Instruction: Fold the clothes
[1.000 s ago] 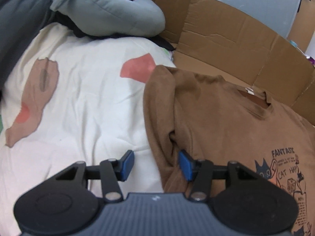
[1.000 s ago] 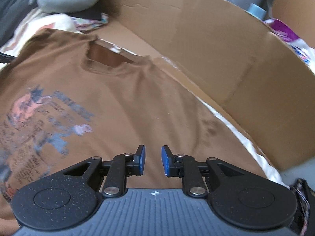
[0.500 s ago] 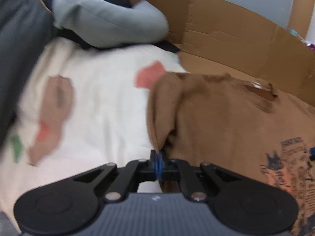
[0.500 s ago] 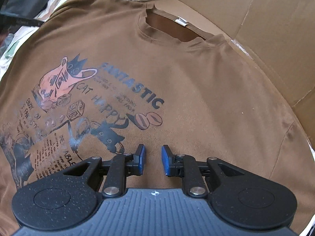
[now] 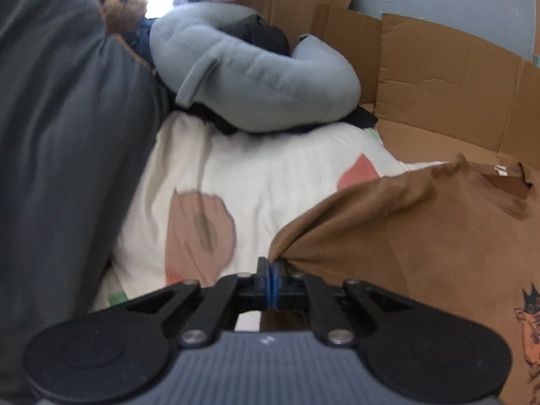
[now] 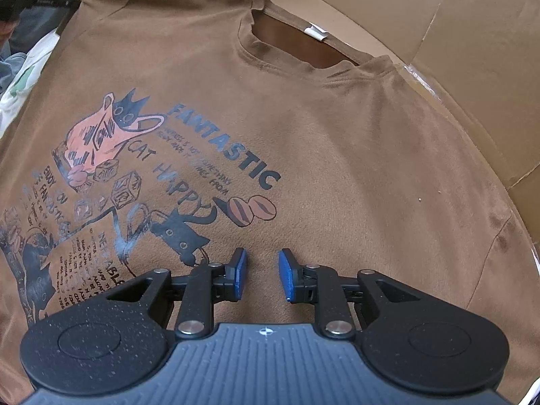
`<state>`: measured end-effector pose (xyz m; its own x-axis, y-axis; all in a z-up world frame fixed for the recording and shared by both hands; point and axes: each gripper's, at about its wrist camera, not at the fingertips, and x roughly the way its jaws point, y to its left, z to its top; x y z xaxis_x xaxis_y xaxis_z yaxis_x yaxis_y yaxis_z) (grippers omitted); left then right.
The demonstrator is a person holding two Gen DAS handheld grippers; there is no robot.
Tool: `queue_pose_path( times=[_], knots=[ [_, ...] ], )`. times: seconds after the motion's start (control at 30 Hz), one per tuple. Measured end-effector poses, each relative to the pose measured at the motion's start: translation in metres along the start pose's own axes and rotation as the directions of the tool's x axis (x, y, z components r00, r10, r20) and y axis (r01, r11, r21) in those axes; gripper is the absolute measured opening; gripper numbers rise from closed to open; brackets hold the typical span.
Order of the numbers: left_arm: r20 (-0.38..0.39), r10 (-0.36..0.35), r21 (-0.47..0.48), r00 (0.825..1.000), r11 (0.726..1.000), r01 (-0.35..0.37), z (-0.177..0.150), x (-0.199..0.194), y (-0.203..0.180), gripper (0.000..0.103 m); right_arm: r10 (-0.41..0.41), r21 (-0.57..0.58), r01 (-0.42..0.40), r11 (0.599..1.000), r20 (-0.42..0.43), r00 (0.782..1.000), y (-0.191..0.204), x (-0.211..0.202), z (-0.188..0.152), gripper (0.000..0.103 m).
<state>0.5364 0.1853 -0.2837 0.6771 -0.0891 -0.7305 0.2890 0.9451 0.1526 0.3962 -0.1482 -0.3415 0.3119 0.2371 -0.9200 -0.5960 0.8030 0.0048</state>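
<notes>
Left gripper [image 5: 271,278] pinching brown T-shirt [image 5: 422,236] sleeve edge, shirt spreading rightward

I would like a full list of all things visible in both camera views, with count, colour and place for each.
T-shirt: one, brown with a cat print, spread flat on the bedding, one edge lifted.
Bedding: one, cream with pink and tan patches, under the T-shirt.
Cardboard: several brown panels, behind the T-shirt.
Neck pillow: one, grey-blue, at the far end of the bedding.
Dark cloth: one, black, under the neck pillow.
Grey fabric: one, dark grey, at the left edge of the left view.
Plush toy: one, brown, behind the neck pillow.
Left gripper: one, black with blue pads, shut on the T-shirt edge.
Right gripper: one, black with blue pads, open above the T-shirt.
</notes>
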Motion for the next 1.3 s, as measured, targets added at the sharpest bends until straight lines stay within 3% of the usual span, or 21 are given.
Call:
queue_pose_path(
  times=[0.07, 0.17, 0.3, 0.4, 0.7, 0.87, 1.0, 1.23, 1.3],
  knots=[
    [0.011, 0.056, 0.018, 0.998, 0.998, -0.057, 0.006, 0.002, 0.0, 0.007, -0.001, -0.002, 0.001, 1.0, 0.001, 1.0, 0.0, 0.0, 0.0, 0.028],
    [0.019, 0.085, -0.044, 0.996, 0.995, -0.085, 0.012, 0.002, 0.015, 0.024, -0.001, -0.002, 0.001, 1.0, 0.003, 1.0, 0.0, -0.001, 0.0, 0.028],
    [0.015, 0.104, -0.125, 0.994, 0.987, -0.102, 0.006, -0.003, 0.031, 0.024, -0.002, -0.004, 0.002, 1.0, 0.006, 1.0, 0.0, -0.001, 0.0, 0.028],
    [-0.004, 0.083, -0.18, 0.997, 0.98, -0.083, -0.006, -0.007, 0.04, 0.032, 0.0, -0.004, 0.0, 1.0, 0.008, 1.0, 0.0, -0.001, 0.0, 0.028],
    [-0.065, -0.036, -0.353, 0.997, 0.936, 0.011, -0.049, -0.002, 0.046, 0.037, 0.0, -0.006, 0.0, 1.0, 0.012, 1.0, 0.0, -0.002, 0.0, 0.029],
    [-0.04, -0.107, -0.441, 0.993, 0.894, 0.079, -0.063, 0.005, 0.046, 0.049, 0.0, 0.003, 0.0, 1.0, 0.015, 1.0, 0.001, -0.002, -0.001, 0.029],
    [-0.014, -0.153, -0.476, 0.988, 0.87, 0.128, -0.066, 0.011, 0.041, 0.049, 0.002, 0.01, -0.002, 1.0, 0.018, 1.0, 0.0, -0.001, -0.001, 0.029],
    [-0.003, -0.133, -0.474, 0.991, 0.873, 0.116, -0.059, 0.026, 0.026, 0.055, 0.002, 0.013, -0.002, 1.0, 0.021, 1.0, 0.0, -0.002, 0.0, 0.029],
    [0.003, -0.126, -0.457, 0.992, 0.882, 0.113, -0.057, 0.029, 0.022, 0.049, 0.003, 0.014, -0.003, 1.0, 0.022, 1.0, 0.0, -0.002, -0.001, 0.029]
  ],
)
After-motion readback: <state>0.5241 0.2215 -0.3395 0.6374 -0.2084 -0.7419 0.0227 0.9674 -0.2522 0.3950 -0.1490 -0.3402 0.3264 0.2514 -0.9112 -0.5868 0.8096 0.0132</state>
